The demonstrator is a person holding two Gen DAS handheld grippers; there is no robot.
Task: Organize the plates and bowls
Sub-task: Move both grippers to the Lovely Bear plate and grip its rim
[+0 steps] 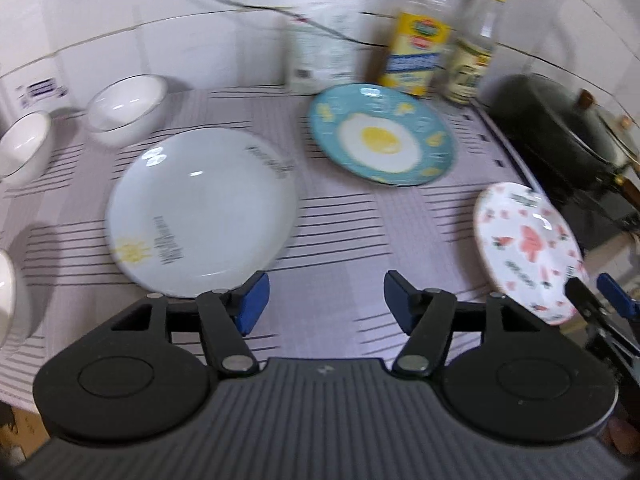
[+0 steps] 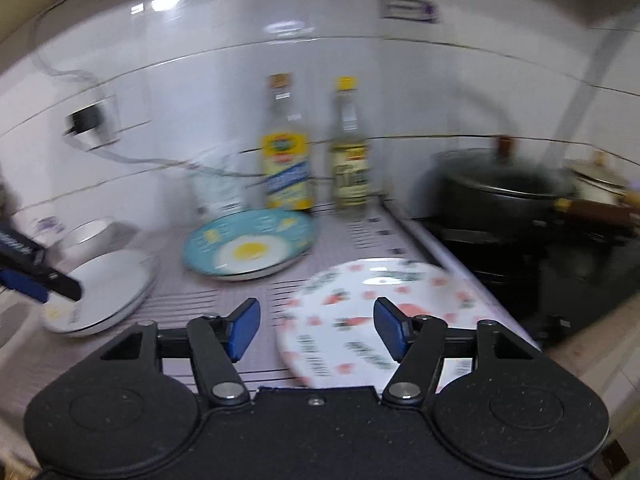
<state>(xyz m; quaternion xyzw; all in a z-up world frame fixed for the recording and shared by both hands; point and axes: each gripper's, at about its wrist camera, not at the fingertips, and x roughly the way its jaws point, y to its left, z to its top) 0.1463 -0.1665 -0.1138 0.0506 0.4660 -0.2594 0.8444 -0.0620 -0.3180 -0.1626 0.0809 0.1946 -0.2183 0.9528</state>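
Observation:
Three plates lie on the striped cloth (image 1: 340,232). A pale plate with a sun print (image 1: 200,212) is just ahead of my left gripper (image 1: 326,300), which is open and empty. A teal plate with a fried-egg print (image 1: 382,134) lies further back. A white plate with pink prints (image 1: 528,246) lies at the right. White bowls (image 1: 128,108) (image 1: 24,144) stand at the left. My right gripper (image 2: 316,330) is open and empty, hovering over the near edge of the pink-print plate (image 2: 380,320). The teal plate (image 2: 250,246) and the pale plate (image 2: 104,292) also show there.
Two bottles (image 1: 420,36) (image 1: 474,56) and a white packet (image 1: 324,48) stand against the tiled wall. A dark pan (image 1: 560,132) sits on the stove at the right. A cable runs along the wall from a socket (image 2: 92,124).

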